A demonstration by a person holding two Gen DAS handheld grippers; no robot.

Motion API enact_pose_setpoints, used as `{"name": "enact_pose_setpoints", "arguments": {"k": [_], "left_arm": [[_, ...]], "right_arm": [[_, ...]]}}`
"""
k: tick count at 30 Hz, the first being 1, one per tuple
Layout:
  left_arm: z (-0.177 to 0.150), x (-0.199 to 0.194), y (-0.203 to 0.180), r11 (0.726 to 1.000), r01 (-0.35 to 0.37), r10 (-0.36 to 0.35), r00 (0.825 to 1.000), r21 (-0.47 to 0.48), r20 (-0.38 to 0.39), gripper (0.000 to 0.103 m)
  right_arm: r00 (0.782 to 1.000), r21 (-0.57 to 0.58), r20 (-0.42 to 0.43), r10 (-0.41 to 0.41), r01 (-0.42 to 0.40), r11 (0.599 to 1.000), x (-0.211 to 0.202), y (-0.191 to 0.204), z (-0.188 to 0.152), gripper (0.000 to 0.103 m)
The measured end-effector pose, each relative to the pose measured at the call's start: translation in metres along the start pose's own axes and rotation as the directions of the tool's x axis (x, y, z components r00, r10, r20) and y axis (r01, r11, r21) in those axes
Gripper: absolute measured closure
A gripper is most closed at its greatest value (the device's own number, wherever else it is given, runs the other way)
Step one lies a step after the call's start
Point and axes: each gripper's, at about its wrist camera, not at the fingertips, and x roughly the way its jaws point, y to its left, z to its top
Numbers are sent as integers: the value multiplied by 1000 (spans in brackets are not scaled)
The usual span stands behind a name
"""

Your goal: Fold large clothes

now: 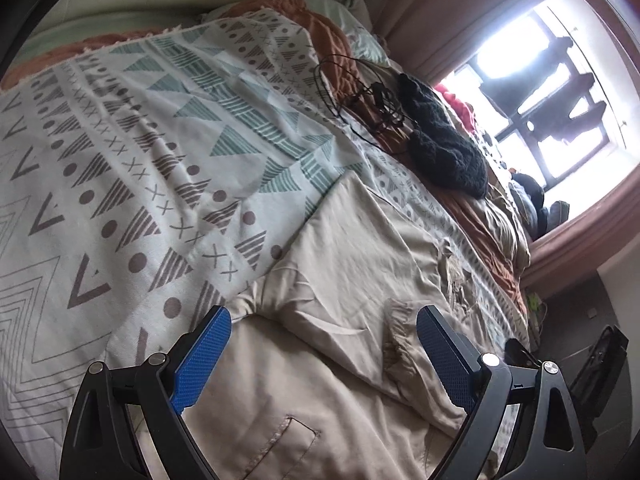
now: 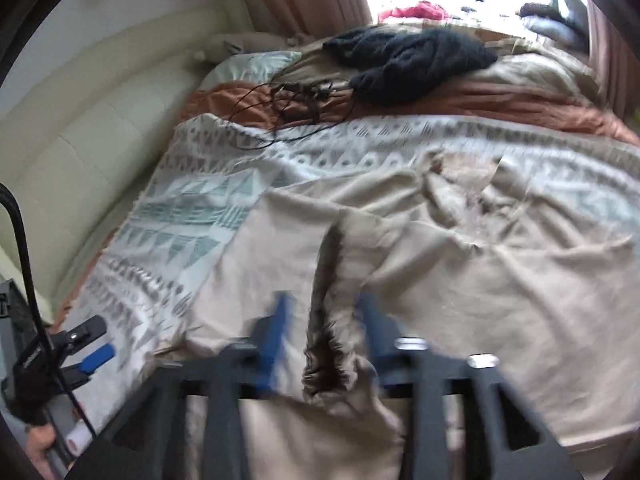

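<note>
A large beige garment [image 1: 348, 280] lies spread and partly folded on a patterned white, grey and teal bedspread [image 1: 132, 152]. My left gripper [image 1: 324, 320] is open just above the garment, its blue pads [image 1: 200, 360] wide apart over a sleeve fold. In the right wrist view the garment [image 2: 500, 280] covers the near bed. My right gripper [image 2: 326, 308] is motion-blurred, its jaws partly closed with a gathered elastic cuff [image 2: 326, 344] of the garment between them. The left gripper also shows in the right wrist view [image 2: 86, 350] at lower left.
A black knitted garment [image 1: 444, 140] and a tangle of black cable [image 1: 360, 100] lie on an orange blanket [image 1: 328, 32] further up the bed. Pink curtains [image 1: 440, 8] frame a bright window [image 1: 540, 92]. A cream padded headboard [image 2: 80, 132] is at left.
</note>
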Motion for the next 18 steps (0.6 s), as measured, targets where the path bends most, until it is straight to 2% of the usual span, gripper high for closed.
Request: {"name": "enact_pose_setpoints", "arguments": {"k": [1, 8, 13, 18], "left_arm": [[-2, 2, -4, 1000, 0, 0, 1000, 10, -4, 8], [-22, 19, -40, 995, 20, -16, 999, 95, -45, 9], [-38, 33, -67, 986, 34, -23, 997, 166, -67, 9], [-55, 54, -91, 967, 19, 5, 996, 255, -92, 14]], "right_arm": [[1000, 7, 11, -2, 2, 1000, -4, -3, -1, 39], [996, 109, 33, -81, 76, 991, -41, -54, -16, 39], [986, 203, 46, -157, 145, 968, -70, -105, -39, 39], [980, 330, 68, -189, 157, 931, -96, -162, -73, 39]]}}
